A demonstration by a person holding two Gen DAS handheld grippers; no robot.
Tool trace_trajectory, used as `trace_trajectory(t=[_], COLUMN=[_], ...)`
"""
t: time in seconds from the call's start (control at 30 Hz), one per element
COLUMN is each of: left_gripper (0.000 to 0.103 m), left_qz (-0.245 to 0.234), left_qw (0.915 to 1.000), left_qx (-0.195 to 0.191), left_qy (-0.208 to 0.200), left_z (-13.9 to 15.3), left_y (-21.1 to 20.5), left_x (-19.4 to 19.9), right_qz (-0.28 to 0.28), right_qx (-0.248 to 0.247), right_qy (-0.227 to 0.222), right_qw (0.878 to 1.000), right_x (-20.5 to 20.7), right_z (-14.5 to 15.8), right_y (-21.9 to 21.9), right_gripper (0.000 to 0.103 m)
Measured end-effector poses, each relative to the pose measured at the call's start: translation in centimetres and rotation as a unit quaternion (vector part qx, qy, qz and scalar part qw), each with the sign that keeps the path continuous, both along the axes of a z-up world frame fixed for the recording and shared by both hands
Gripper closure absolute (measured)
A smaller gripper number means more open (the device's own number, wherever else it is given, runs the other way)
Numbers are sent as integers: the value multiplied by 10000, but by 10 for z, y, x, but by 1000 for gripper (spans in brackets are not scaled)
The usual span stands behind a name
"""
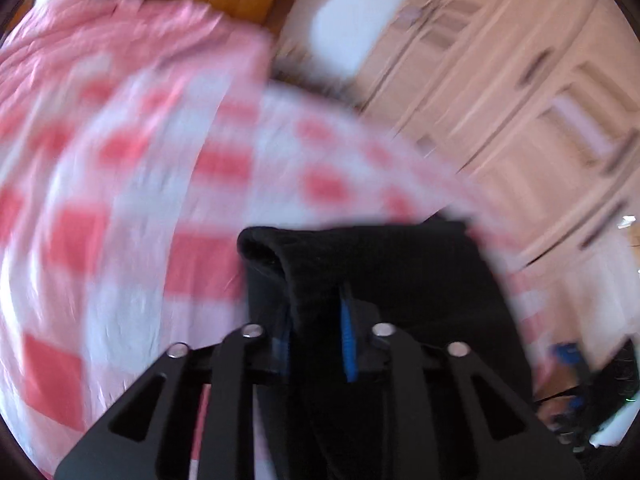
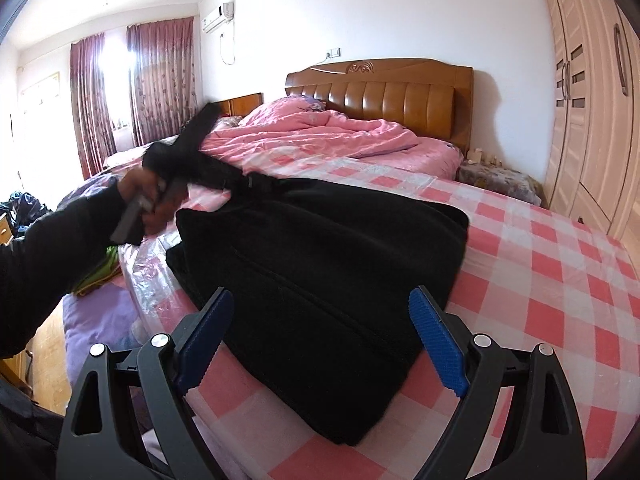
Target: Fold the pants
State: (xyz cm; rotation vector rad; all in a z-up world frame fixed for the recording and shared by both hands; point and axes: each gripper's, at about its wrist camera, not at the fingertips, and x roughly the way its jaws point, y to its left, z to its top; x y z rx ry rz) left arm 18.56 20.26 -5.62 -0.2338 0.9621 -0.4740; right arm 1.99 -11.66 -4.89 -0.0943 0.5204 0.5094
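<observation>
Bed [image 2: 560, 248], broad and flat, dressed in a smooth sheet of pink, red and white checks under a glossy clear plastic film. At its head, a carved wooden headboard [image 2: 380, 92] with padded, ribbed brown panels. In front of the headboard, on the bed, a rumpled pink quilt [image 2: 320, 132], soft and puffy. Right of the bed, a tall pale wardrobe [image 2: 588, 100] with panelled doors and long bar handles. Left of the bed, by the window, dull rose patterned curtains [image 2: 160, 80].

On the bed's checked sheet, near its foot: black pants [image 2: 320, 260], thick, matte and fleecy, folded into a bulky slab with a rounded fold edge; one narrow end lifted off the sheet toward the left.

Left of the pants, a person's hand [image 2: 156, 200] in a dark sleeve, wrapped round the left hand-held gripper [image 1: 316, 336]; blue ribbed pads pinched tight on a thick fold of the black fabric, raised above the bed, background smeared with blur.

Near the bed's foot, the right hand-held gripper [image 2: 320, 340], black angular arms with blue ridged pads, spread wide on either side of the pants' near end, pads not pressing on the cloth, nothing held.
</observation>
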Motion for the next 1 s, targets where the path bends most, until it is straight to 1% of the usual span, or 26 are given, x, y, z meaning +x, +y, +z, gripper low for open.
trace_trajectory(t=[0.03,0.07,0.1,0.13,0.2,0.23,0.27,0.33,0.4,0.43,0.5,0.53,0.57,0.6,0.63,0.67,0.73,0.8,0.83,0.87,0.93,0.97,1.0], left_gripper=[65,53,33,30,30,30,30,26,21,21,21,21,22,22,22,22,22,22,22,22,22,22,22], left_qz=[136,282,518,873,1221,1251,1196,764,341,155,-93,-176,-140,-132,-163,-162,-145,-156,-142,-126,-41,20,62], left_qw=[9996,9984,9970,9952,9917,9906,9902,9917,9930,9938,9956,9958,9945,9915,9898,9895,9881,9861,9854,9853,9863,9874,9881], left_qx=[-230,-488,-565,-434,-336,-379,-445,-530,-391,-332,-175,115,352,553,593,595,734,888,961,974,876,755,652], left_qy=[-51,5,83,34,-241,-412,-566,-886,-1064,-1051,-912,-887,-976,-1171,-1285,-1305,-1343,-1395,-1400,-1399,-1399,-1393,-1391], left_z=[-6,-7,-6,0,19,31,42,63,68,65,50,38,31,26,24,23,20,19,19,19,19,18,17], left_y=[8,17,26,36,46,48,45,24,-6,-22,-47,-59,-63,-66,-67,-65,-64,-67,-68,-68,-66,-64,-62], left_x=[-5,-10,-15,-24,-45,-60,-73,-99,-117,-123,-130,-134,-138,-144,-150,-153,-155,-156,-158,-158,-160,-160,-157], right_qz=[-28,-63,-96,-127,-184,-222,-398,-791,-865,-813,-677,-645,-673,-674,-648,-610,-574,-731,-712,-581,-460,-440,-449], right_qx=[-12,-4,22,58,229,291,287,101,5,-45,-393,-558,-691,-647,-587,-572,-581,-594,-585,-609,-891,-901,-701], right_qy=[1,11,28,43,97,146,291,524,671,699,714,739,680,647,685,713,663,532,479,447,579,663,754], right_qw=[10000,10000,9999,9999,9995,9992,9984,9954,9940,9942,9944,9936,9930,9935,9938,9939,9945,9941,9946,9954,9933,9927,9937], right_x=[0,0,0,2,6,10,19,39,51,55,58,57,54,51,48,47,47,42,40,35,31,29,28], right_z=[0,1,2,3,6,7,6,2,-1,-2,-8,-12,-17,-17,-20,-21,-20,-13,-10,-9,-19,-27,-33], right_y=[-3,-7,-12,-17,-30,-34,-39,-40,-33,-27,-8,-2,2,1,-2,-4,-6,-7,-7,-4,4,4,-1], right_gripper=[16,16,16,16,16,16,16,16,16,16,16,16,16,16,16,16,15,15,15,15,15,15,15])
